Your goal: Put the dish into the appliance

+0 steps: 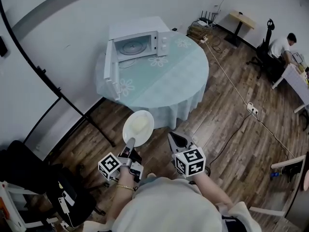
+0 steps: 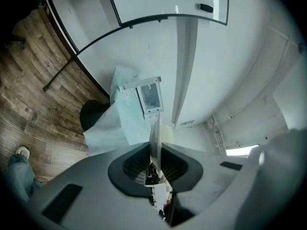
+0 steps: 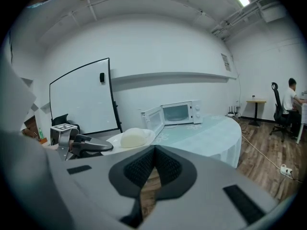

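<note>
Carry step: left gripper (image 1: 130, 145) pinches the dish (image 1: 138, 127) rim, probably a bun aboard, right gripper (image 1: 176, 140) closed and empty; next, level approach into the open microwave (image 1: 137, 45).

1. My right gripper (image 3: 154, 150) fills the bottom of the view, jaws together with nothing between them.
2. To its left, the left gripper (image 3: 108, 146) holds the white dish (image 3: 147, 135) level by its rim, with a pale lump (image 3: 133, 136) on it.
3. Beyond, I see the microwave (image 3: 178, 113) on the round table (image 3: 211, 134), its door (image 3: 153, 120) swung open.
4. A whiteboard (image 3: 79, 97) leans on the wall at left.
5. A person (image 3: 289, 99) sits far right.
</note>
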Demonstrator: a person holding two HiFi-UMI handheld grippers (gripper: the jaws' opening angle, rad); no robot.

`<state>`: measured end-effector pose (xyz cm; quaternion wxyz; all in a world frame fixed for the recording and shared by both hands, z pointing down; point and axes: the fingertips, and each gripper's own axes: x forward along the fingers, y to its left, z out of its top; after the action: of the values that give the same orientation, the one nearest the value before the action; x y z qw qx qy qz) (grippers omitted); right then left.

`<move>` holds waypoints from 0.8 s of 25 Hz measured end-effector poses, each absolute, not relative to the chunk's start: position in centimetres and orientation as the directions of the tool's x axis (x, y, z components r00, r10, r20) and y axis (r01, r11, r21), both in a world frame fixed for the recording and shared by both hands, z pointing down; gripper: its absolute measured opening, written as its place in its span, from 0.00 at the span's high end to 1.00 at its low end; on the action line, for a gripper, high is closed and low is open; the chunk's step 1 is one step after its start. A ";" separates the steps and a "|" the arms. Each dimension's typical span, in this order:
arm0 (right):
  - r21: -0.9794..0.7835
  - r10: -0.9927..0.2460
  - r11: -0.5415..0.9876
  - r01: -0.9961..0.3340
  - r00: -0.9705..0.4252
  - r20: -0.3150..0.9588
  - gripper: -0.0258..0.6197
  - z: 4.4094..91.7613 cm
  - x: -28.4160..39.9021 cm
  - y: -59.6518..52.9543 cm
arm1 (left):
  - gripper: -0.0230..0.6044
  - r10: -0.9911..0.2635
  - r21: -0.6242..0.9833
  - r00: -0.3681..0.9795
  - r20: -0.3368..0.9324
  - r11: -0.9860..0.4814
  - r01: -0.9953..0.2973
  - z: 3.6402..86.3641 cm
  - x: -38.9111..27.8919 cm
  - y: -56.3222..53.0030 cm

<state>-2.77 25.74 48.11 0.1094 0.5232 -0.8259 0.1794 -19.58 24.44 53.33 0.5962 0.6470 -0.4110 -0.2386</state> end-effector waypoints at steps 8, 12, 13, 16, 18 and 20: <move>-0.186 -0.833 0.379 -0.906 -0.422 0.357 0.95 48.3 -5.3 25.1 | 0.89 -0.799 0.969 0.577 0.167 0.027 -0.244 53.8 -21.1 23.1; -0.195 -0.836 0.377 -0.905 -0.423 0.348 0.95 48.4 -6.5 24.7 | 0.89 -0.792 0.969 0.586 0.172 0.028 -0.246 54.1 -21.9 22.4; -0.200 -0.837 0.375 -0.905 -0.423 0.347 0.95 48.4 -6.7 24.7 | 0.89 -0.790 0.969 0.588 0.171 0.027 -0.245 54.0 -22.0 22.2; -0.195 -0.835 0.375 -0.906 -0.422 0.353 0.95 48.4 -7.3 24.4 | 0.89 -0.785 0.971 0.596 0.168 0.027 -0.238 53.8 -22.1 21.7; -0.191 -0.835 0.373 -0.908 -0.418 0.357 0.95 48.5 -7.4 23.9 | 0.89 -0.780 0.971 0.604 0.166 0.024 -0.237 53.7 -21.9 21.2; -0.200 -0.838 0.365 -0.909 -0.415 0.354 0.95 48.6 -7.2 23.2 | 0.89 -0.774 0.971 0.611 0.166 0.022 -0.236 53.8 -21.7 20.4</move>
<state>-7.23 23.20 48.55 0.0959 0.5324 -0.8206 0.1843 -21.68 20.44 53.75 0.6048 0.6631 -0.3809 -0.2225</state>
